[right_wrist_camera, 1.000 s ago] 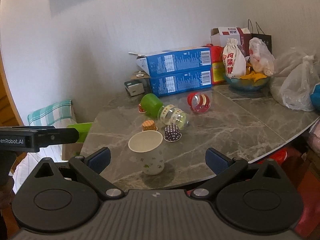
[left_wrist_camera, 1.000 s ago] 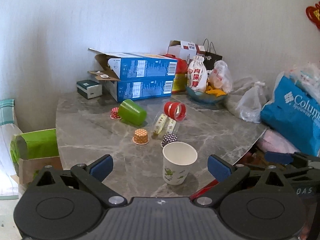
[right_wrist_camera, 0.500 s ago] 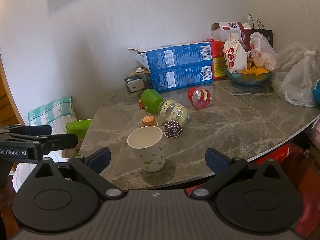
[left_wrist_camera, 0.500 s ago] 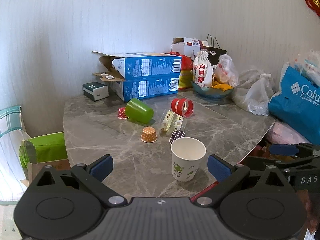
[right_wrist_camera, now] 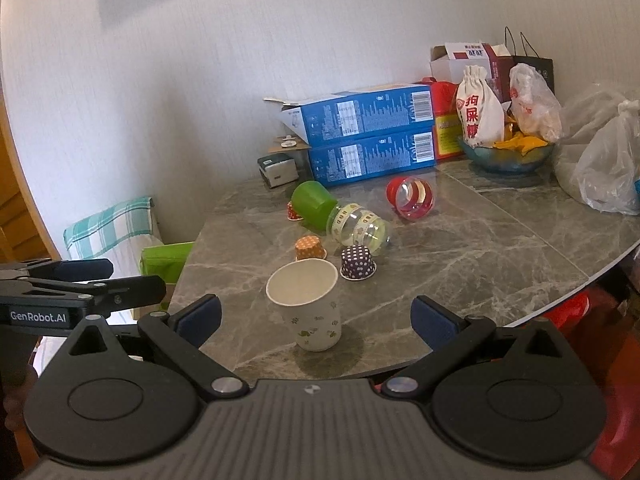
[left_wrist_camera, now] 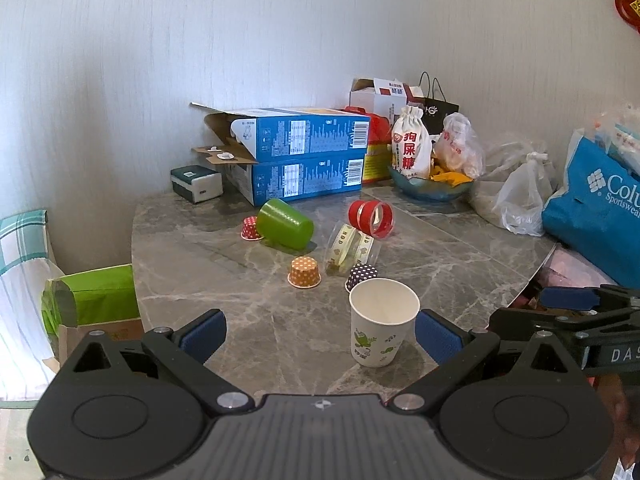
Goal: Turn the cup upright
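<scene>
A white paper cup (left_wrist_camera: 382, 320) with green prints stands upright near the front edge of the grey marble table (left_wrist_camera: 224, 296); it also shows in the right wrist view (right_wrist_camera: 310, 308). A green cup (left_wrist_camera: 285, 223) (right_wrist_camera: 313, 205), a clear cup with yellow bands (left_wrist_camera: 352, 246) (right_wrist_camera: 360, 229) and a red-rimmed clear cup (left_wrist_camera: 371, 219) (right_wrist_camera: 410, 198) lie on their sides further back. My left gripper (left_wrist_camera: 320, 334) is open and empty, just short of the paper cup. My right gripper (right_wrist_camera: 316, 316) is open and empty in front of the same cup.
Small dotted cupcake liners sit upside down: orange (left_wrist_camera: 305, 273), dark (left_wrist_camera: 360, 274), red (left_wrist_camera: 250, 228). Two stacked blue boxes (left_wrist_camera: 304, 160), a small green-white box (left_wrist_camera: 196, 184), a snack bowl (left_wrist_camera: 430, 186) and plastic bags (left_wrist_camera: 520, 196) line the back. A blue bag (left_wrist_camera: 596, 208) is at right.
Both grippers have drifted slightly relative to the table, so the paper cup sits further right in the left view. Both stay open. No object has moved.
</scene>
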Demonstrator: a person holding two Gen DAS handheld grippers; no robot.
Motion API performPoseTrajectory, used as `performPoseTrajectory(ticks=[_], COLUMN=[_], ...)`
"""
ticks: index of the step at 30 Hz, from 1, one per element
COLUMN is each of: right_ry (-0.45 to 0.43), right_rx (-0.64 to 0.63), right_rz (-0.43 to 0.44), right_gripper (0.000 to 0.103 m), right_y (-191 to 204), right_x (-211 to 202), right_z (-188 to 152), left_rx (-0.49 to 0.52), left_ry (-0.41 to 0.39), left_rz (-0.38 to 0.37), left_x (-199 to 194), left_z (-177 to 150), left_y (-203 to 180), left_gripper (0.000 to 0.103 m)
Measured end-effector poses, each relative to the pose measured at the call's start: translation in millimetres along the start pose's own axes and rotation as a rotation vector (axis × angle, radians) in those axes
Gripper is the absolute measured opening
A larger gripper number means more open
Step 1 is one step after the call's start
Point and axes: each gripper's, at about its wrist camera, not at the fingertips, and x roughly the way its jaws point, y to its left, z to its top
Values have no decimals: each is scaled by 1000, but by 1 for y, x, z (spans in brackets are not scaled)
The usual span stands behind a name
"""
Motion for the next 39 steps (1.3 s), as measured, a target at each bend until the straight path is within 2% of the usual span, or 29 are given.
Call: performPoseTrajectory(ticks=[39], right_ry=[-9], right_rx=[-16], right_rz=[3], right_gripper=[102], right_y=[-2], right_x=[2], right_z=[1], left_rx=[0], left_ry=[2], left_rz=[-4], left_x=[7], left_z=[-3], left_y=[-2], left_gripper=[101])
